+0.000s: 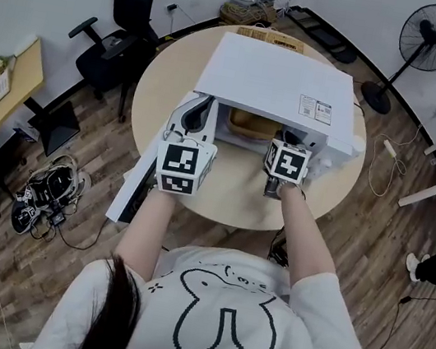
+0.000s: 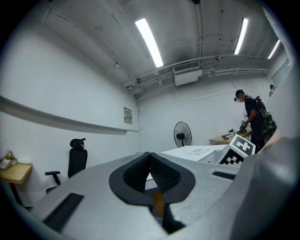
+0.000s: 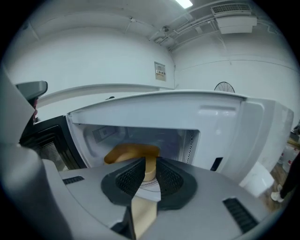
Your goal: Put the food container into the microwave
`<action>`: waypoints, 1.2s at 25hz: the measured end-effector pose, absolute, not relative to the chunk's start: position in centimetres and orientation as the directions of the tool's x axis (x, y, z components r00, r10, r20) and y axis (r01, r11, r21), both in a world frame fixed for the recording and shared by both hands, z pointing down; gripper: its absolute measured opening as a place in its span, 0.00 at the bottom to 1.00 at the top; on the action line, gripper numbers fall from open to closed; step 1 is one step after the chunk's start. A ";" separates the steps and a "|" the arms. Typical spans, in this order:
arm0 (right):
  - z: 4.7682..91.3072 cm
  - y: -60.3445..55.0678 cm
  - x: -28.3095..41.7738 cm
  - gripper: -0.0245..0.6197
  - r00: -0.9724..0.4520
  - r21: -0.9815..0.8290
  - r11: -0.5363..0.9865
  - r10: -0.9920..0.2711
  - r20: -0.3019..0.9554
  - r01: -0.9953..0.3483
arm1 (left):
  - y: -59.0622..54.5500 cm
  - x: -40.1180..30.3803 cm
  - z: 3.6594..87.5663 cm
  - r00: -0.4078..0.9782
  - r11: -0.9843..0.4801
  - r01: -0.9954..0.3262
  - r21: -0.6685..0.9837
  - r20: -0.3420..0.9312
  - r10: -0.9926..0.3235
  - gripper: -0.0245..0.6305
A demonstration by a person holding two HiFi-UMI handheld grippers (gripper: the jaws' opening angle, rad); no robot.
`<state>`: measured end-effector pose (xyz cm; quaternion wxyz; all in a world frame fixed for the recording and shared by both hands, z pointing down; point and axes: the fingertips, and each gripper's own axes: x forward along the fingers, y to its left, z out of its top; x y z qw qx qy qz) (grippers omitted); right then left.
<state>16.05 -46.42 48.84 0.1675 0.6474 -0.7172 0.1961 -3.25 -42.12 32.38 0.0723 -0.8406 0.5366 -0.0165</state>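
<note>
Pale beige wood makes up the round worktop (image 1: 229, 203), and the boxy white microwave oven (image 1: 280, 80) stands on its far half with its mouth toward the person. The microwave's white-edged, dark-windowed door (image 1: 126, 195) hangs fully open at the microwave's left side and reaches out past the worktop's rim. The grey left gripper (image 2: 150, 158), with a black-and-white marker cube on its back, is held just in front of the microwave's open mouth, near the hinge side. Its black ribbed jaws are closed tip to tip with nothing between them. The matching right gripper (image 3: 150, 161) is level with the right half of the mouth, pointing straight into the cavity. Its jaws stand narrowly apart and clamp nothing. The round tan food container (image 3: 129, 152) sits inside the microwave, on the white turntable plate (image 3: 147, 185) at the cavity floor. It lies beyond the right jaw tips, and its right end shows through the gap between them.
</note>
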 end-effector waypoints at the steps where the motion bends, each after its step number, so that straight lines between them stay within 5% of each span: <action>1: 48.6 -46.2 16.0 0.15 -0.116 -0.069 0.095 -0.862 0.494 -0.993 | -42.1 -3.2 32.4 0.425 -0.415 -0.899 -0.141 -0.050 -0.904 0.05; 15: 44.0 -43.2 16.7 0.15 -0.304 -0.190 0.242 -0.837 0.455 -0.952 | -41.4 -3.2 31.4 0.439 -0.426 -0.890 -0.161 -0.057 -0.897 0.05; 30: 39.3 -40.1 18.5 0.14 -0.480 -0.241 0.423 -0.831 0.281 -0.873 | -40.2 -2.7 31.1 0.471 -0.451 -0.868 -0.211 -0.054 -0.881 0.05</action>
